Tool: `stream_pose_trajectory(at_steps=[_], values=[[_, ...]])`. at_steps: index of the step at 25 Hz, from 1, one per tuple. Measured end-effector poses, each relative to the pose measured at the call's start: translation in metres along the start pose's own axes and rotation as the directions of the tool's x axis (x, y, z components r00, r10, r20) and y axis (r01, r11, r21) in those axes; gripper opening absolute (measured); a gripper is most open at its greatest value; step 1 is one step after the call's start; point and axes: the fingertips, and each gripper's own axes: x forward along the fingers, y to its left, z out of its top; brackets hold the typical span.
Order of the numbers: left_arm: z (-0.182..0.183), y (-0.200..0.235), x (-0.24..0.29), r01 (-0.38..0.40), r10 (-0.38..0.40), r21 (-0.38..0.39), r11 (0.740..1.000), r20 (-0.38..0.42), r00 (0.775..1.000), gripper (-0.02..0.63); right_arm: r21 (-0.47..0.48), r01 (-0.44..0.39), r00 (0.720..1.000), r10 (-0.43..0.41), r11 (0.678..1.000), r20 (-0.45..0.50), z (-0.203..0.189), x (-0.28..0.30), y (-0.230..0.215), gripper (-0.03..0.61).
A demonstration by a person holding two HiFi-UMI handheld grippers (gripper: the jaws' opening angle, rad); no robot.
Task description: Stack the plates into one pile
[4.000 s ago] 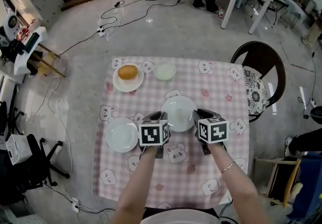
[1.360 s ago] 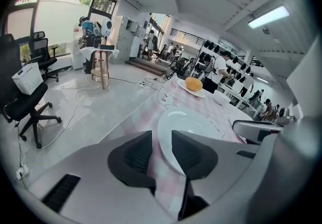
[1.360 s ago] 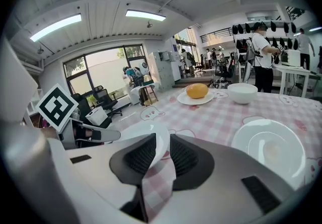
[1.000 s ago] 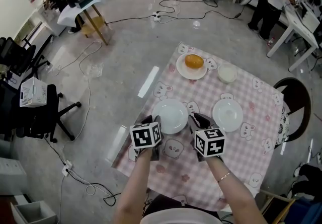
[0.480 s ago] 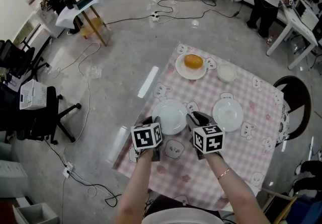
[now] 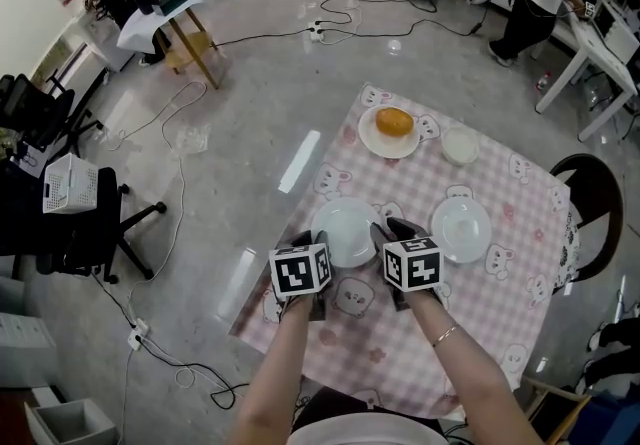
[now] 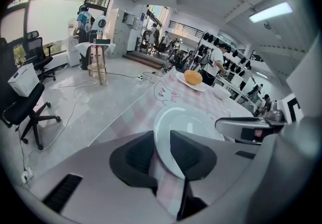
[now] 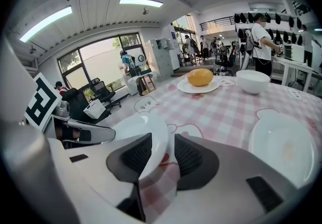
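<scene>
A white plate [image 6: 347, 231] lies on the pink checked tablecloth [image 6: 470, 303] near the table's left edge, with one gripper on each side of it. My left gripper [image 6: 314, 236] has its pads closed on the plate's near-left rim [image 7: 186, 127]. My right gripper [image 6: 383, 229] straddles the opposite rim [image 8: 136, 125]; its jaws are opening, and a gap shows beside the rim. A second empty white plate [image 6: 461, 228] sits on the cloth just right of the right gripper and also shows in the right gripper view [image 8: 284, 147].
Farther back on the table stand a plate with a bun [image 6: 394, 128] and a small white bowl [image 6: 460, 145]. A dark chair [image 6: 590, 198] is at the table's right side. An office chair [image 6: 70, 223] and cables [image 6: 180, 133] are on the floor to the left.
Four seconds ago both grippers flanked the other empty plate; now they flank the plate nearer the table's left edge. Over the last second the right gripper edged forward and down onto its rim.
</scene>
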Motion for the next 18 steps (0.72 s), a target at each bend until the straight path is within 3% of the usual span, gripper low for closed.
stream_pose_trajectory(at_steps=[9,18], values=[[0.0,0.002,0.001,0.006,-0.006,-0.004,1.0,-0.003,1.0,0.12,-0.026,0.027,0.996,-0.029,0.999,-0.084,-0.007,0.013,0.004,0.124],[0.0,0.002,0.003,0.007,-0.007,-0.004,1.0,0.001,1.0,0.12,-0.023,0.029,0.996,-0.031,0.999,-0.085,-0.008,0.016,0.004,0.104]])
